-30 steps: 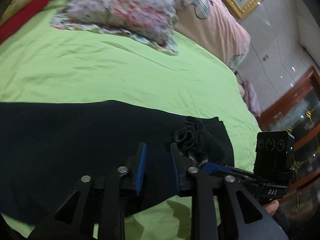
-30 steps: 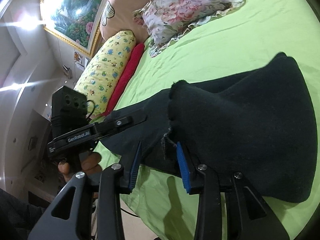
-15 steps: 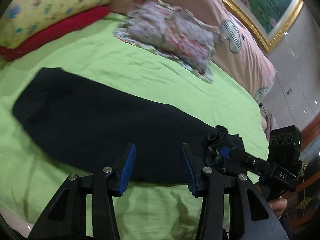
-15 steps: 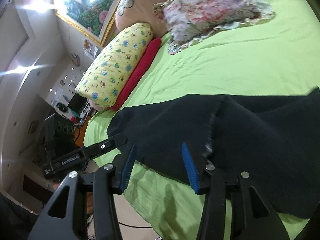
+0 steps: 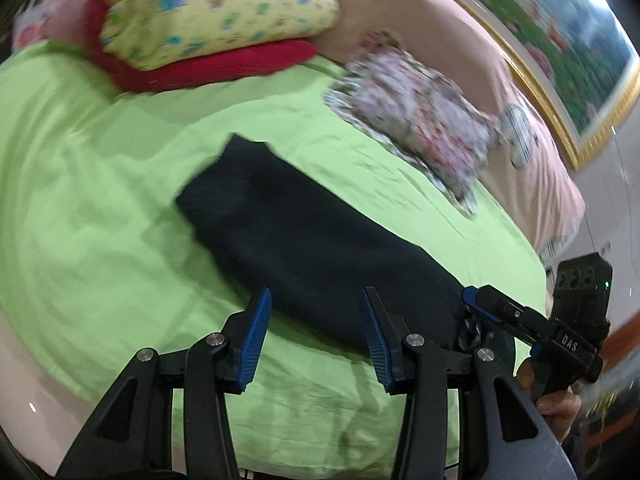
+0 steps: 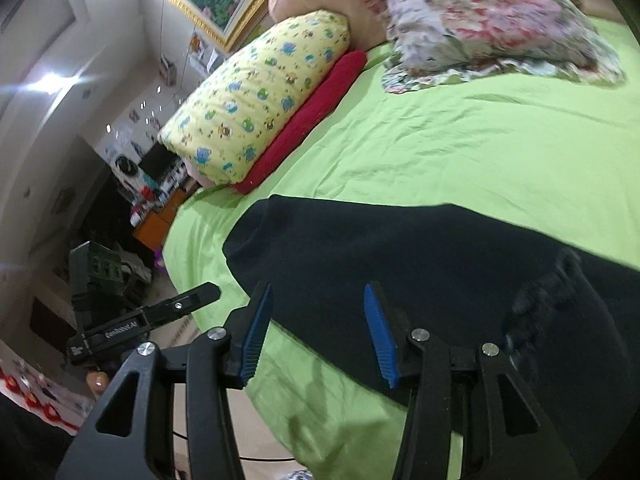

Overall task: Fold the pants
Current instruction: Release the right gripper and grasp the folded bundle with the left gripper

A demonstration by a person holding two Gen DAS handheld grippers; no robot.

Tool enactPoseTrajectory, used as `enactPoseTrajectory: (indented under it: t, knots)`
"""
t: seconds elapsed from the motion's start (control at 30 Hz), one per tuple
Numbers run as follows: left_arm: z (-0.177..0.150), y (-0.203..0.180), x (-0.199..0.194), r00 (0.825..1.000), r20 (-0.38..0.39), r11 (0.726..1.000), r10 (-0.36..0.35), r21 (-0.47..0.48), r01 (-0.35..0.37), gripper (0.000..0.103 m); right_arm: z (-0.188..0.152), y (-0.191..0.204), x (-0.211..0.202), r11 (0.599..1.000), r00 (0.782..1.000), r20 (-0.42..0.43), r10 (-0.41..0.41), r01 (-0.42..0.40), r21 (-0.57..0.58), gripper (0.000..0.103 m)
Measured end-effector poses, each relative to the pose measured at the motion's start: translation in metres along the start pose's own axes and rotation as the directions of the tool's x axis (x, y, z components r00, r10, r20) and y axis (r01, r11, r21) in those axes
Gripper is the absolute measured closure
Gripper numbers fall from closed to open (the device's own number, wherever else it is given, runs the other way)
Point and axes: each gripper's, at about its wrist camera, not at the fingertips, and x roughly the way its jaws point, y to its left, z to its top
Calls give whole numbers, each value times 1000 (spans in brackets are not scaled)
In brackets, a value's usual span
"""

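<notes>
The black pants lie flat on the green bed sheet, folded lengthwise into one long strip; they also show in the right wrist view. My left gripper is open and empty, held above the near edge of the pants. My right gripper is open and empty above the pants near the bed's edge. The waistband drawstring lies bunched on the cloth at the right. The right gripper also shows in the left wrist view, next to the waist end.
A yellow printed pillow on a red cushion and a floral pillow lie at the head of the bed. The bed's front edge drops to the floor. Cluttered furniture stands by the wall.
Both grippers let go of the pants, opened and pulled back. The lifted cloth has dropped and now lies flat on the bed.
</notes>
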Motion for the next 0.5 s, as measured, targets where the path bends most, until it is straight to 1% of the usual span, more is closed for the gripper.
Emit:
enactPoseTrajectory:
  t: [0.07, 0.17, 0.33, 0.43, 0.5]
  knots:
    - [1, 17, 0, 1000, 7, 998, 27, -56, -26, 56, 9, 9, 11, 999, 1000, -18, -19, 18, -48, 54]
    - [4, 38, 5, 999, 6, 991, 39, -126, -38, 55, 26, 21, 32, 991, 997, -52, -51, 45, -124, 54]
    - [11, 60, 19, 996, -1, 979, 84, -187, -82, 54, 60, 40, 76, 973, 990, -116, -77, 49, -226, 54]
    - [14, 71, 33, 998, -17, 969, 66, -236, -68, 54, 76, 48, 107, 954, 981, -171, -95, 41, -296, 54]
    - [16, 74, 39, 998, -22, 965, 62, -254, -65, 54, 85, 51, 132, 941, 970, -227, -93, 11, -339, 54]
